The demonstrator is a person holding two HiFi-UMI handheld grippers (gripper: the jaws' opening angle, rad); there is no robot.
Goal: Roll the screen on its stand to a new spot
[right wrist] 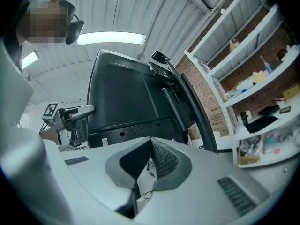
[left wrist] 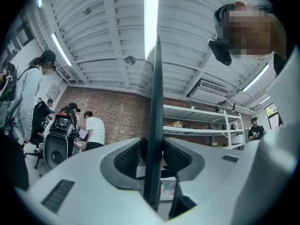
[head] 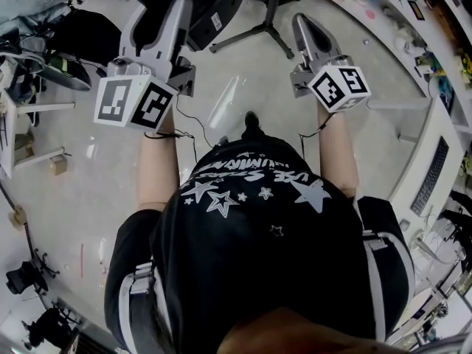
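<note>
Currently the thin edge of the screen (left wrist: 154,88) is being clamped by the left gripper (left wrist: 153,146); the right gripper (right wrist: 150,146) is being held closed, empty. Likely heavy, rigid and fragile, so the stand (right wrist: 174,104) is being judged the safer hold.

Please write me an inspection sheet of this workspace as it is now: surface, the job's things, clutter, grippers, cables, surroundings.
Surface: pale glossy floor.
Job's things: black screen upright on its stand, its back toward the right gripper view.
Clutter: small cardboard box and black tripod gear on the floor at the left.
Grippers: left gripper clamped on the screen's thin edge; right gripper closed on nothing, short of the screen.
Cables: thin dark cable on the floor below the right gripper.
Surroundings: white shelves, brick wall, people at the back.
</note>
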